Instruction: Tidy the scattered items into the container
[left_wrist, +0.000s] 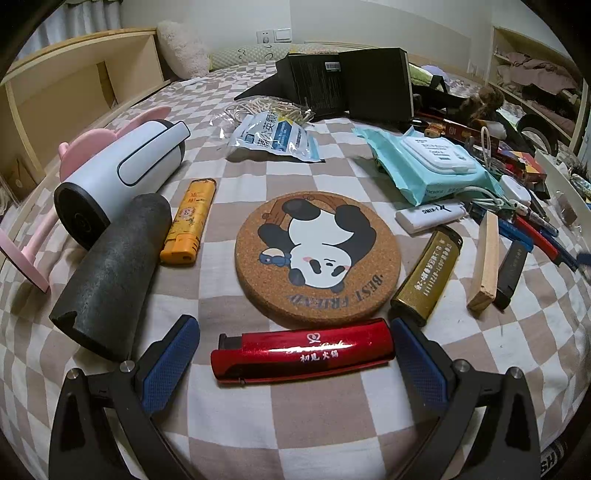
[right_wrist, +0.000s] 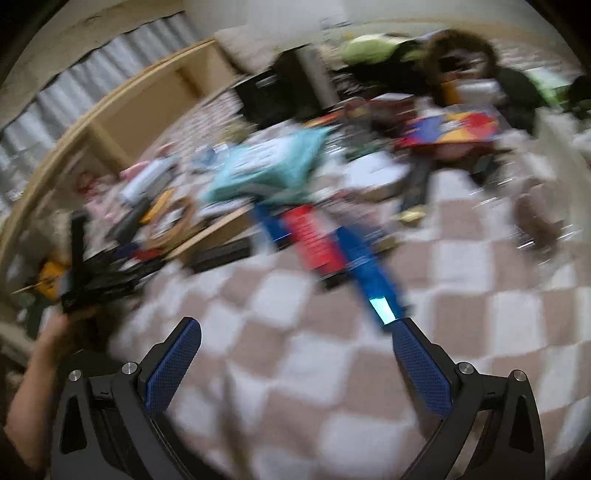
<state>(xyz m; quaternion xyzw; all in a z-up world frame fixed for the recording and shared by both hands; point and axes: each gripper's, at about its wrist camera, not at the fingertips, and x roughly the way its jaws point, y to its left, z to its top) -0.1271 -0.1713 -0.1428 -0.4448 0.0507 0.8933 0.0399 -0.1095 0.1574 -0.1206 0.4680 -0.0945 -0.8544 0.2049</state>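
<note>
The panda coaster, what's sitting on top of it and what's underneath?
Nothing rests on the panda coaster; its printed face is fully exposed. It lies flat on the checkered blanket. Whatever is directly beneath it is covered, so cannot be seen.

On the bedspread (left_wrist: 295, 424), a lighter (left_wrist: 301, 352) lies crosswise between the spread fingers of the left gripper (left_wrist: 295, 354), with a round cork coaster (left_wrist: 317, 258) just behind it. Left of the coaster lie a second lighter (left_wrist: 190, 221), a foam cylinder (left_wrist: 110, 277) and, behind them, a bottle (left_wrist: 122, 173); to its right lie a third lighter (left_wrist: 428, 273), a wooden block (left_wrist: 484, 262) and pens (left_wrist: 535, 232). Behind the coaster sit a pouch (left_wrist: 275, 138) and a wipes pack (left_wrist: 432, 162), with boxes (left_wrist: 351, 85) behind those.
</note>
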